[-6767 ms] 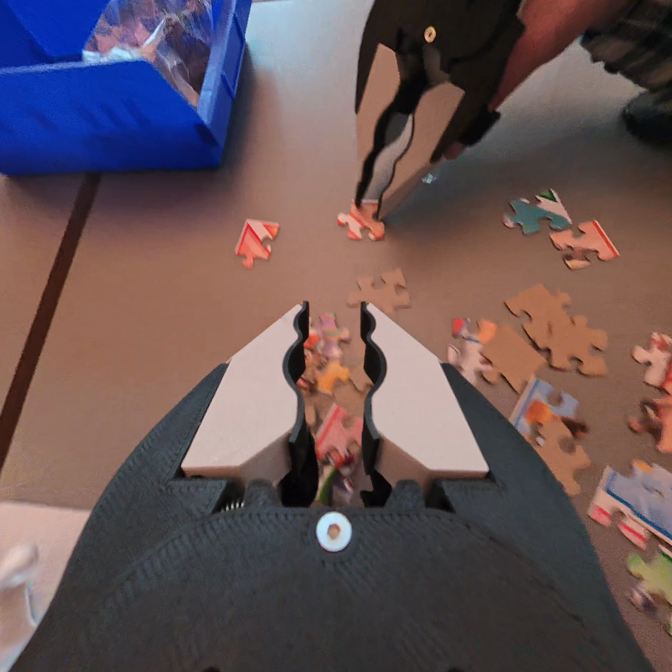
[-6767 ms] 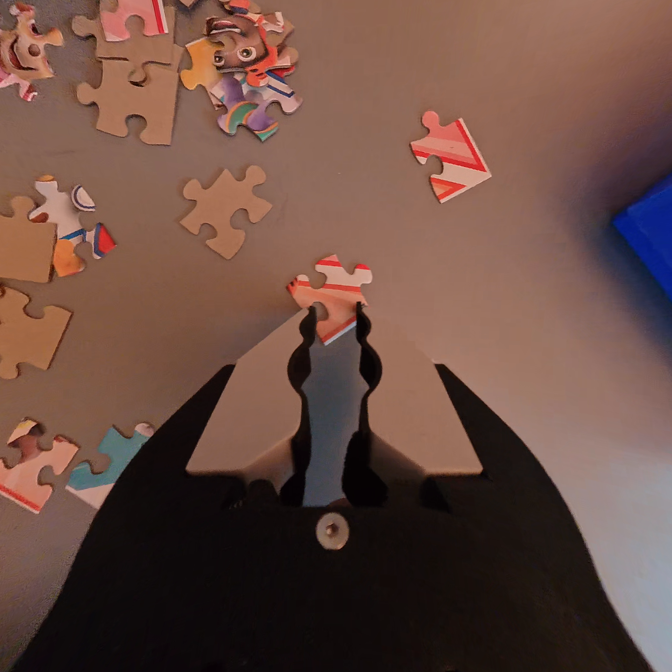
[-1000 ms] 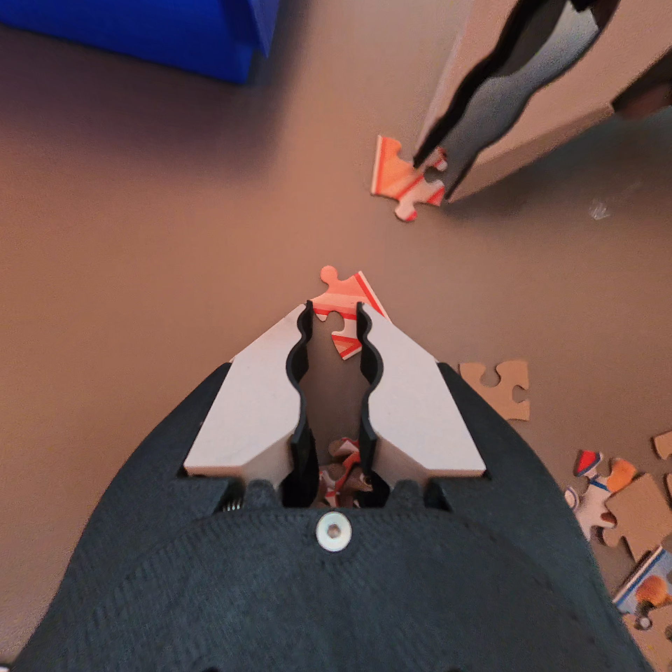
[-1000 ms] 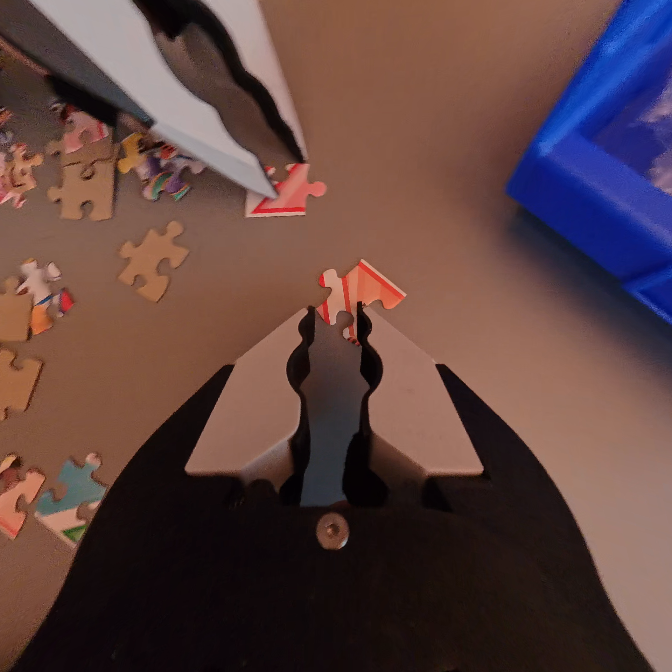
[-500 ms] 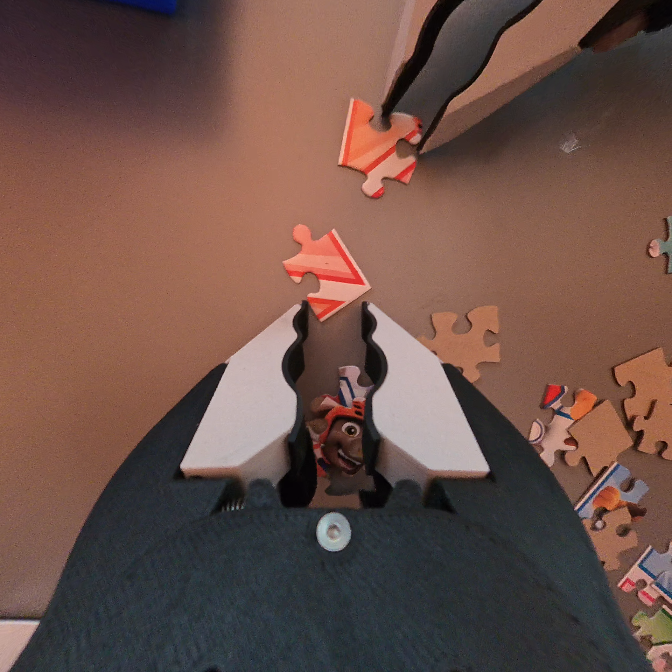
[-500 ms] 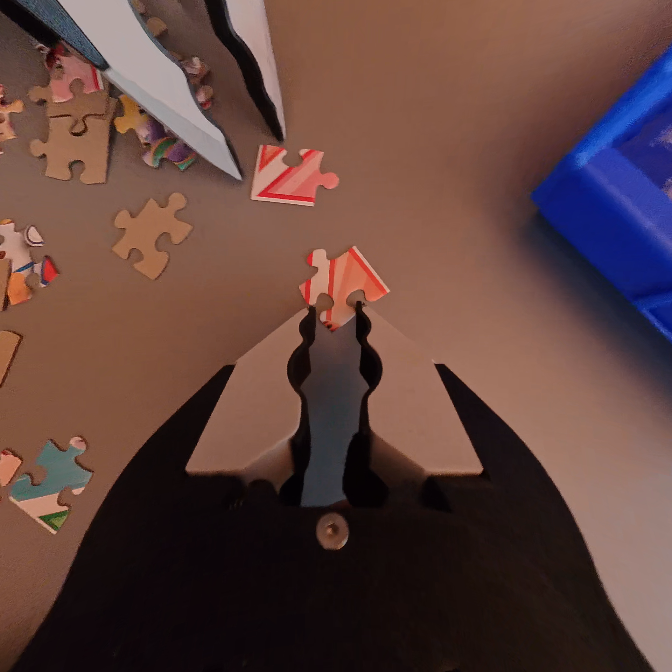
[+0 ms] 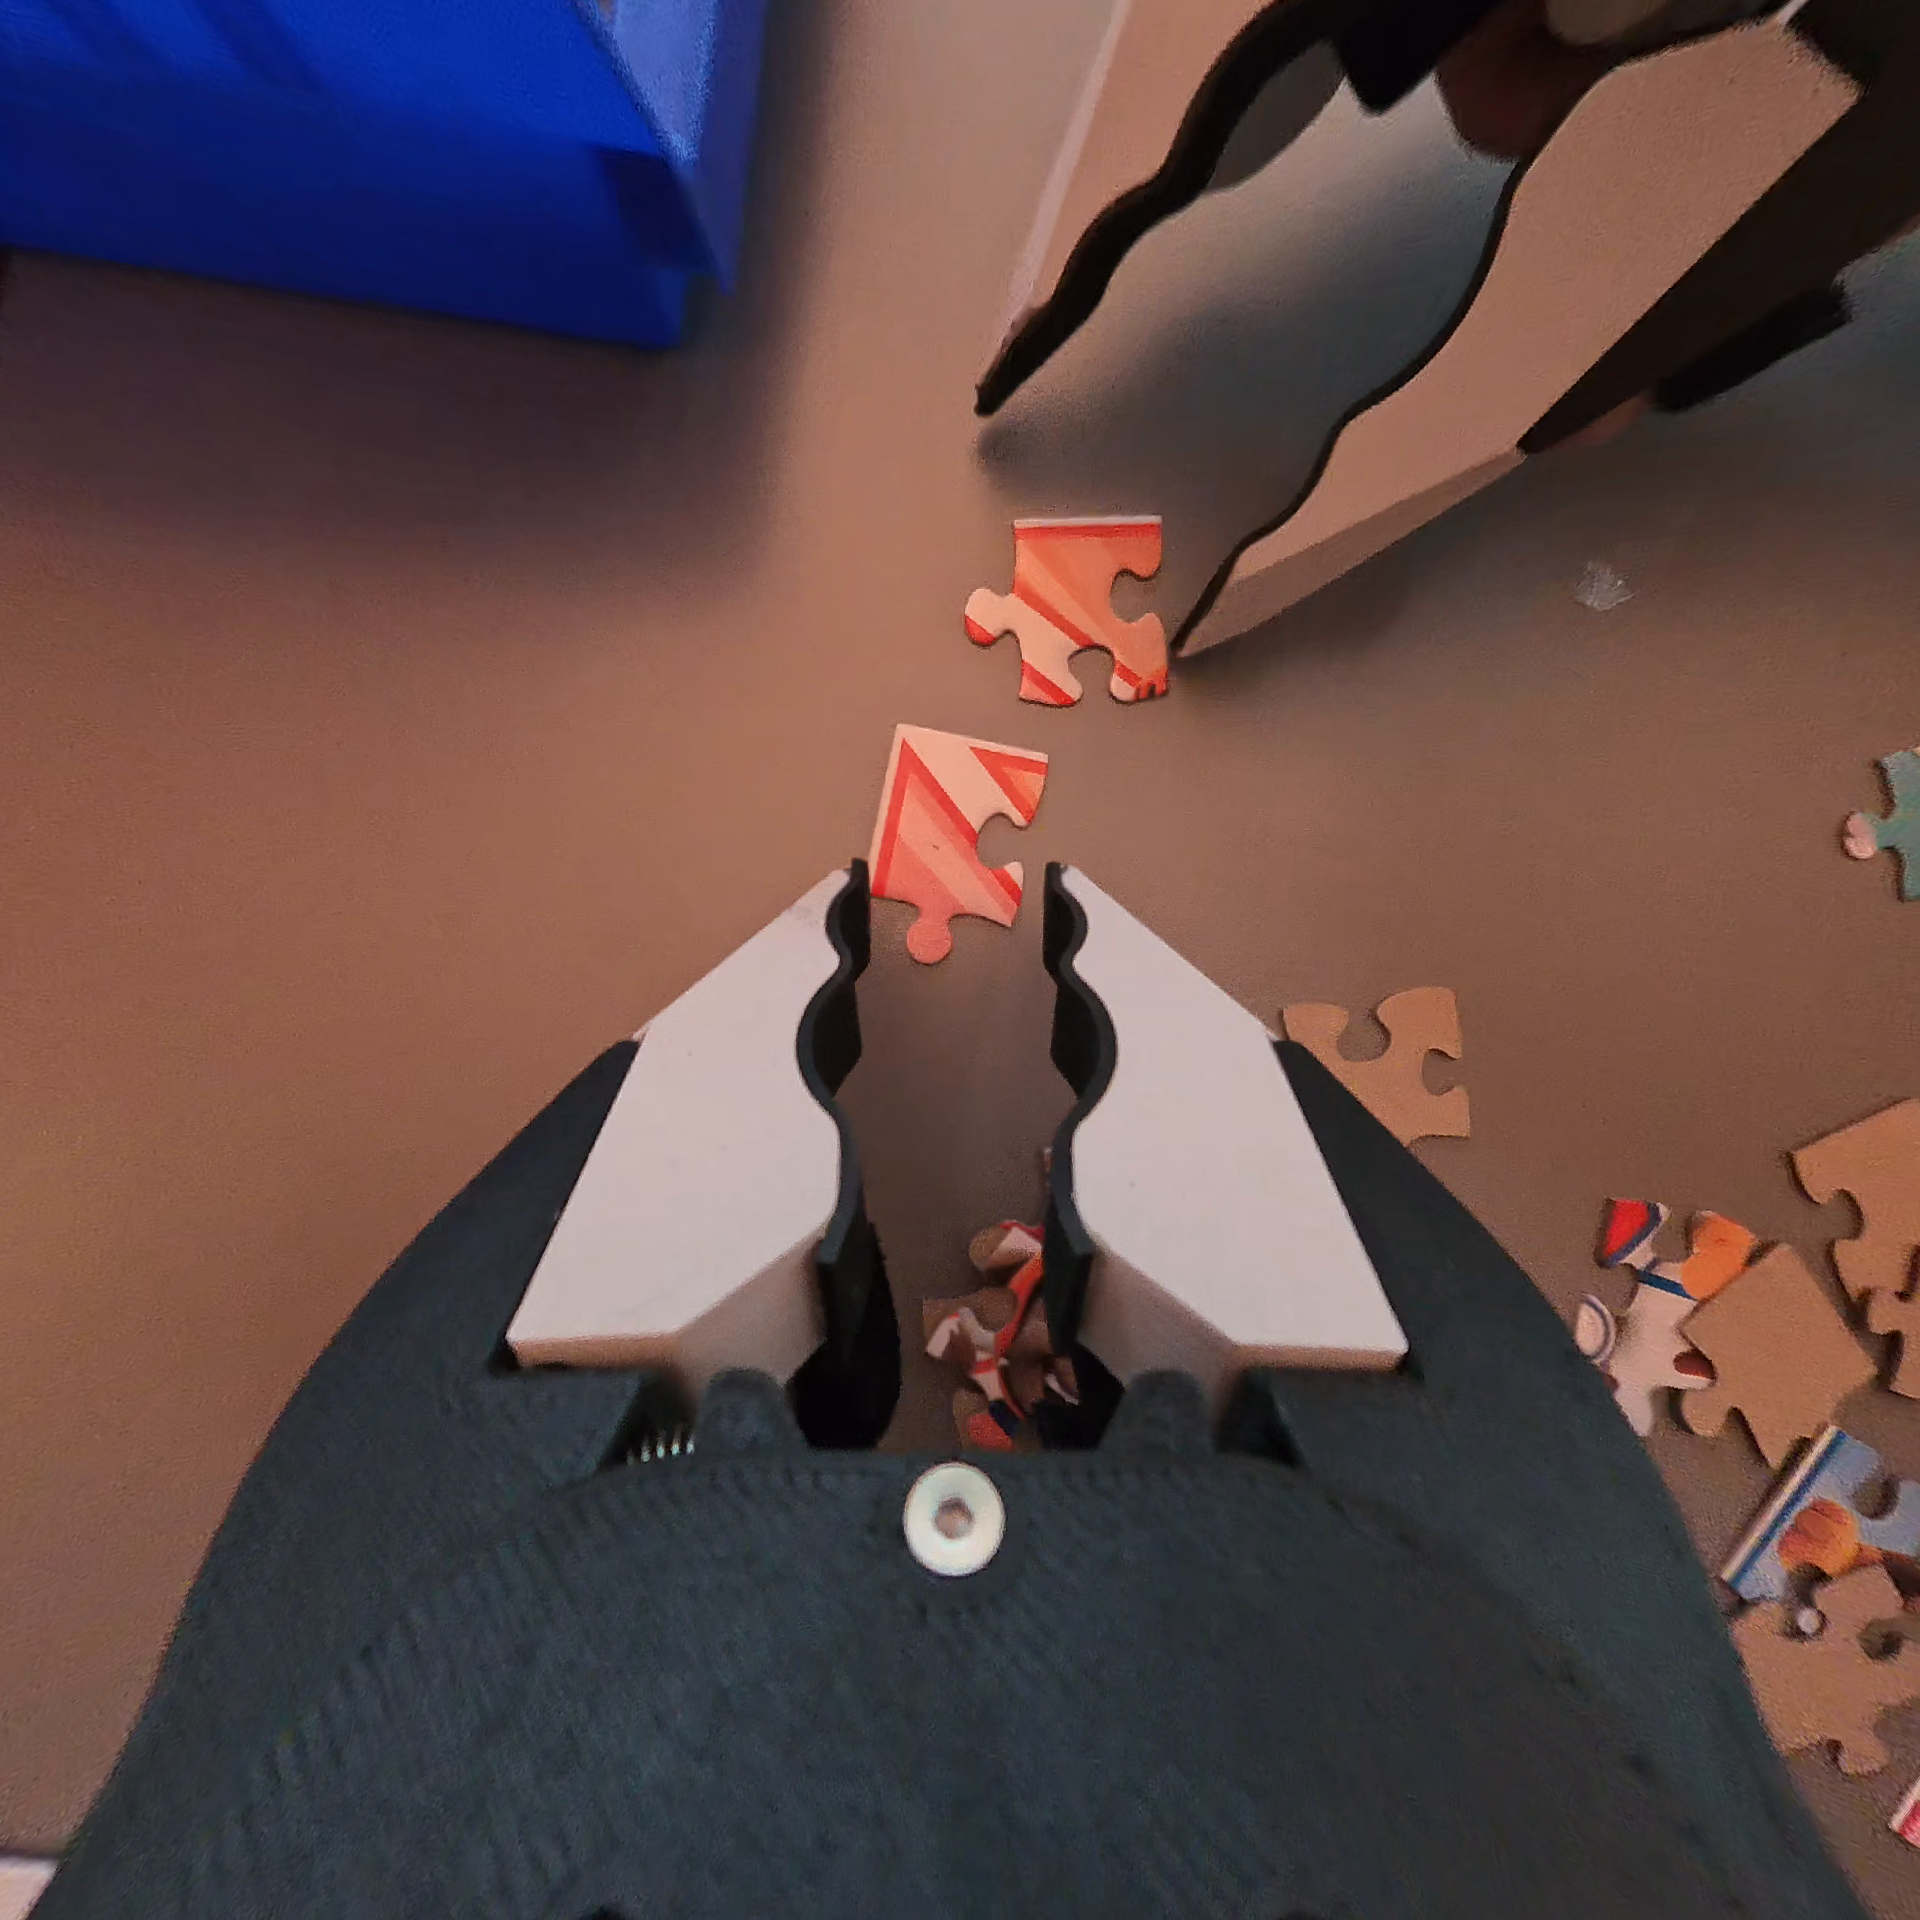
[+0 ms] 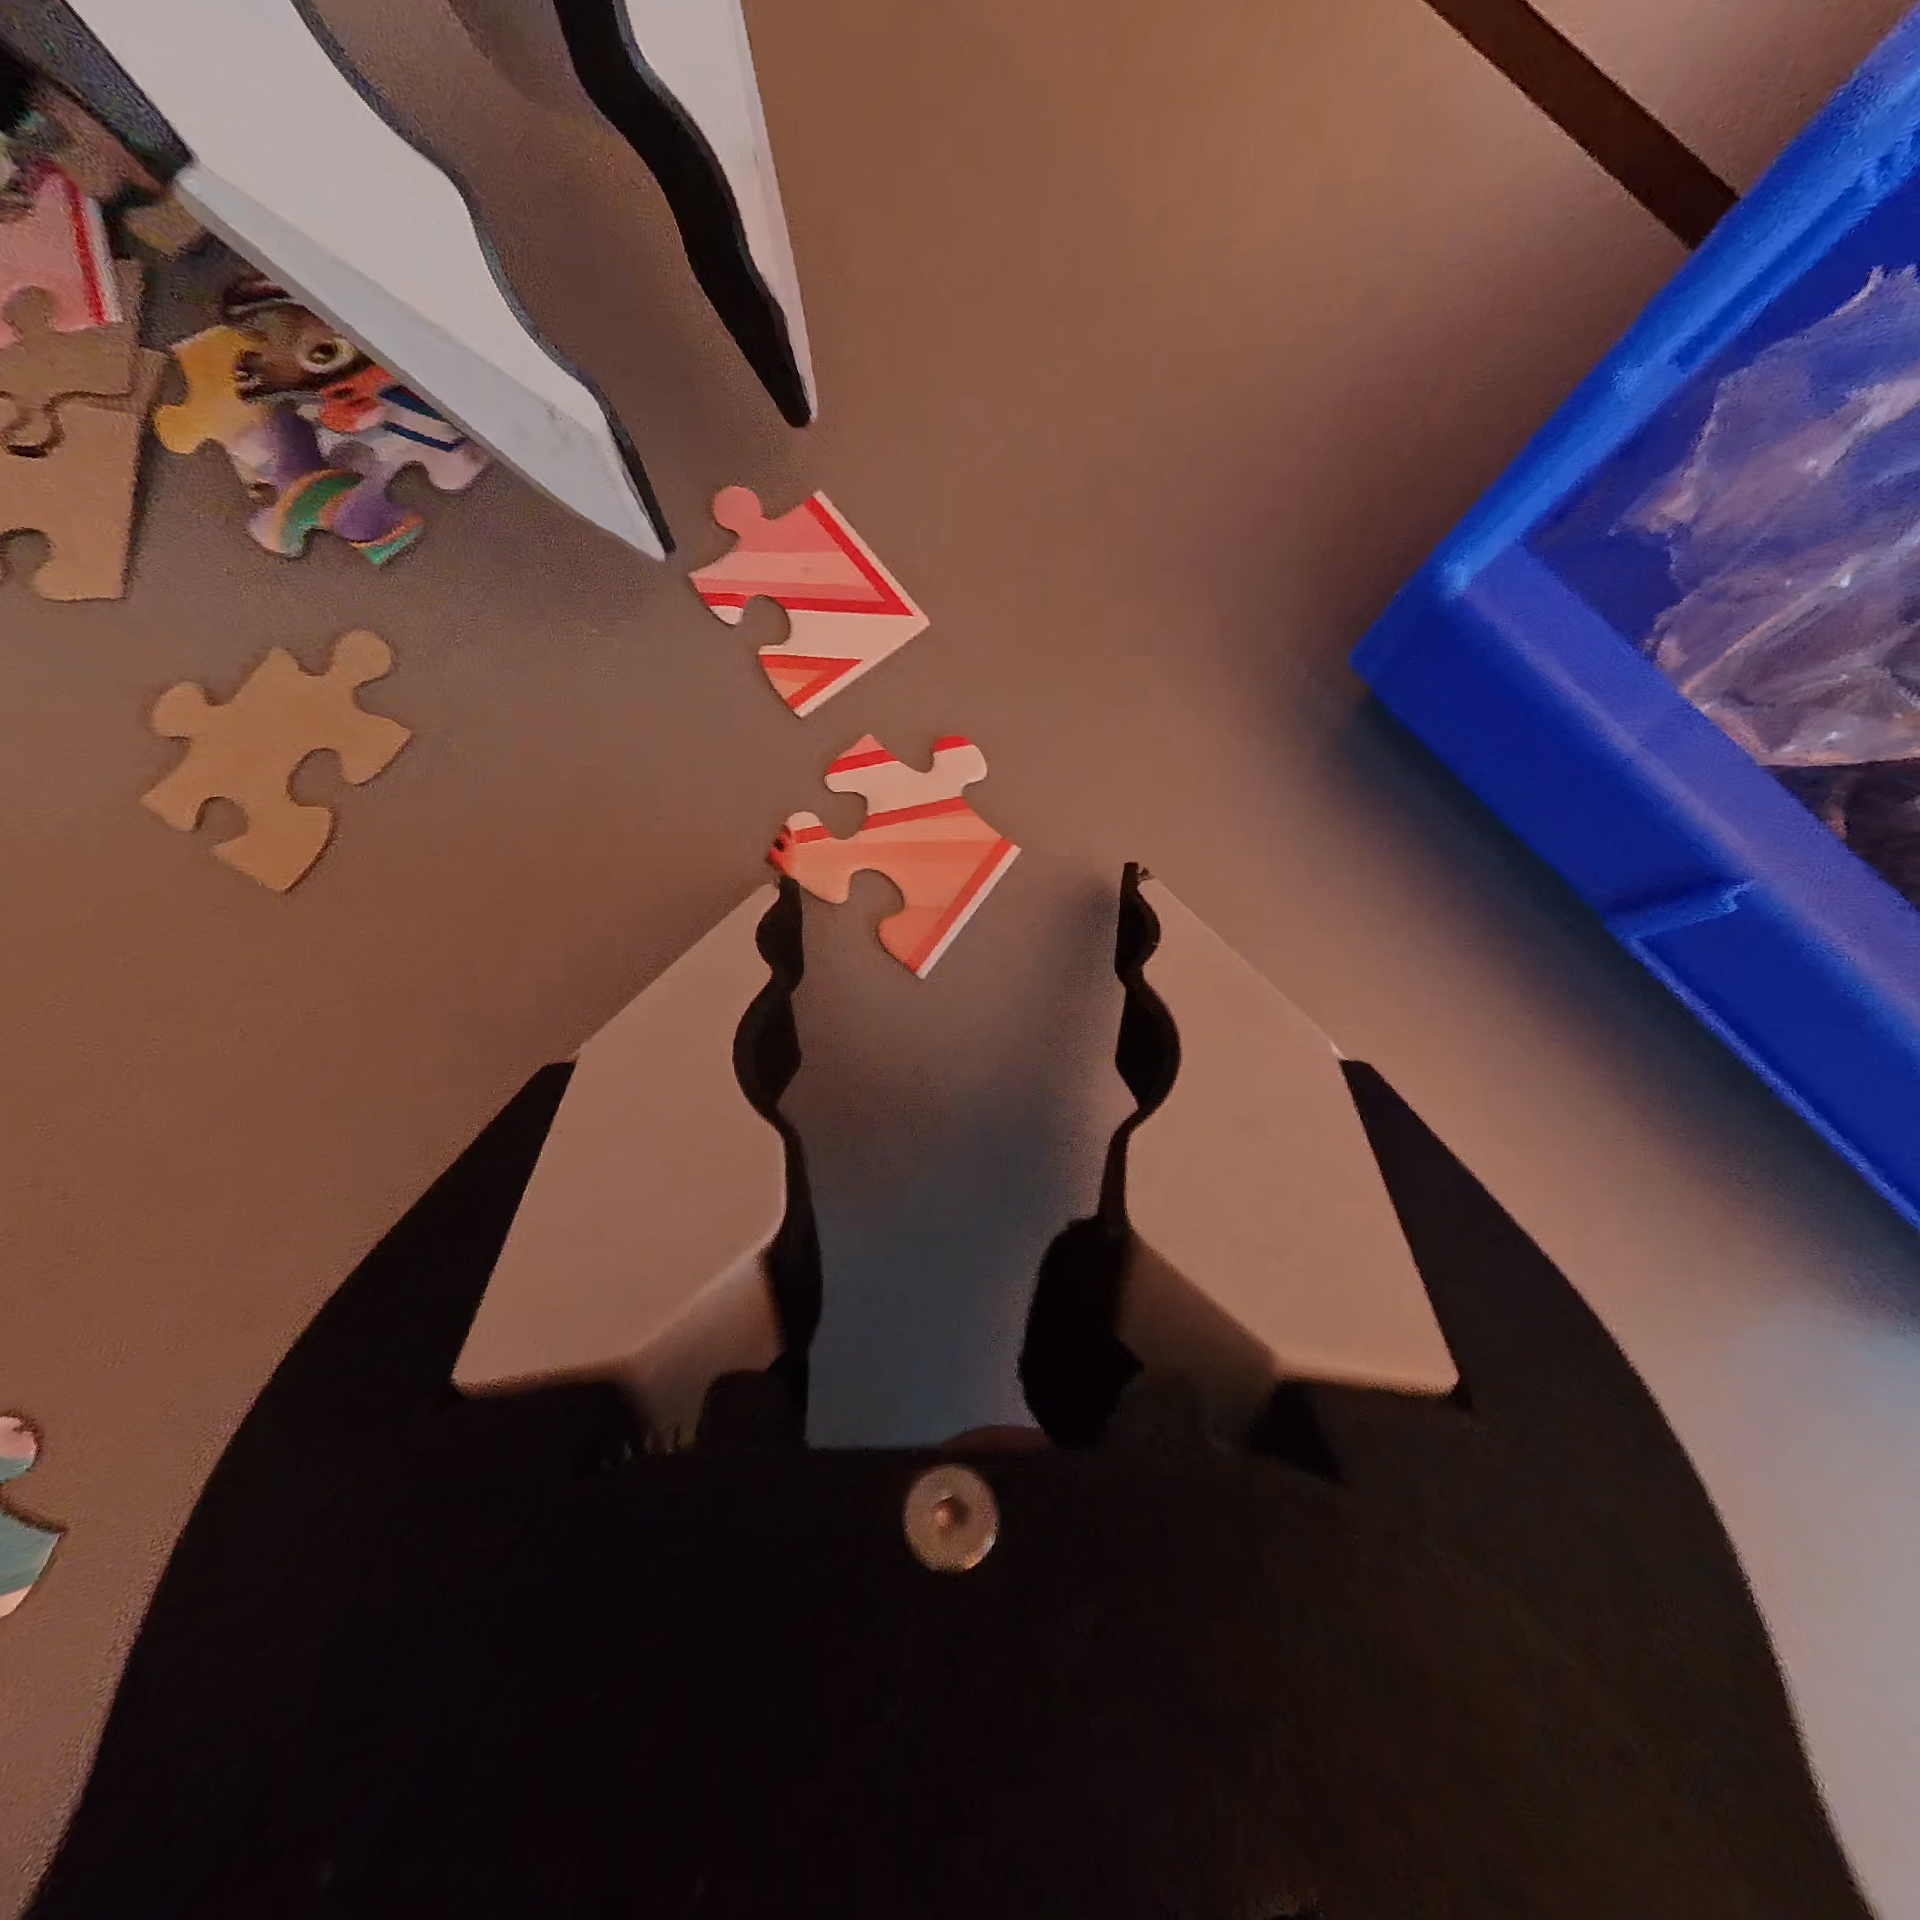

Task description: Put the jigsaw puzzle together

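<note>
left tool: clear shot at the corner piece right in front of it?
Probably yes. The left tool is open and empty, the corner piece lies flat just past its tips, apart from the other striped piece, nothing between.

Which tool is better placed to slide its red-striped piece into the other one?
Probably left. The left tool is open with the corner piece centred at its tips; the right tool, also open, has the second piece off-centre by one tip.

Dim warm light over a plain brown tabletop (image 8: 1143, 416), dark seam (image 8: 1579, 114) beyond.
</note>
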`<state>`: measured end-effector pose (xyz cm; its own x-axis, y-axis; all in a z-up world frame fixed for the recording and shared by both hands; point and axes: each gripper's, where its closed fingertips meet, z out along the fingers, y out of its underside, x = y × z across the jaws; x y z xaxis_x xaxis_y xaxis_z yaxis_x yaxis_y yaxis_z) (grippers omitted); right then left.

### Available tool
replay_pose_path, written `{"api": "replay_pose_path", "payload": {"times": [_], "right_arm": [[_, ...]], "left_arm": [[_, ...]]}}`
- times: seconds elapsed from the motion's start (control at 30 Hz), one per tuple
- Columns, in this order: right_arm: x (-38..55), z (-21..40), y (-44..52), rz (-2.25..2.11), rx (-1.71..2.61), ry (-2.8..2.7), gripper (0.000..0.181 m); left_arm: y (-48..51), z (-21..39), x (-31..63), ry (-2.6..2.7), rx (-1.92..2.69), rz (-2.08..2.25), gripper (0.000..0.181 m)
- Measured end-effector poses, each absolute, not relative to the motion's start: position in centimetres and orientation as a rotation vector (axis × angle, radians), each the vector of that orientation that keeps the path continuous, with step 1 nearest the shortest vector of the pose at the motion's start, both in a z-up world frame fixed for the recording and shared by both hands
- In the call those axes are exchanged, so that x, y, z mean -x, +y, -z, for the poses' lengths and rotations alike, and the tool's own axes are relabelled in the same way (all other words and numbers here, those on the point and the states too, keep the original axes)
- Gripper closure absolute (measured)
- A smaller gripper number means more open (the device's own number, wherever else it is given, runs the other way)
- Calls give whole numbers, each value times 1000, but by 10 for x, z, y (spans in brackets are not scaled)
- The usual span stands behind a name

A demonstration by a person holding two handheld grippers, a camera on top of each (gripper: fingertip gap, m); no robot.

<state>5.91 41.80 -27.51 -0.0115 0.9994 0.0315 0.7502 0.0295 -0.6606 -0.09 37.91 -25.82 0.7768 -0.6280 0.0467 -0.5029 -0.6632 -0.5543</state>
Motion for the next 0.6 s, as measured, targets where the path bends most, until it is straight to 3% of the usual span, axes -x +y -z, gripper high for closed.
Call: {"api": "replay_pose_path", "payload": {"times": [0.1, 0.23, 0.6], "right_arm": [[-51, 278, 414, -709, 1794, -1803, 125], [-46, 277, 408, -730, 1772, -1824, 145], [-49, 277, 381, -781, 1681, -1962, 146]], "left_arm": [[382, 265, 4, 833, 2458, 345, 149], [382, 277, 6, 852, 2476, 310, 150], [387, 277, 11, 778, 2458, 325, 164]]}}
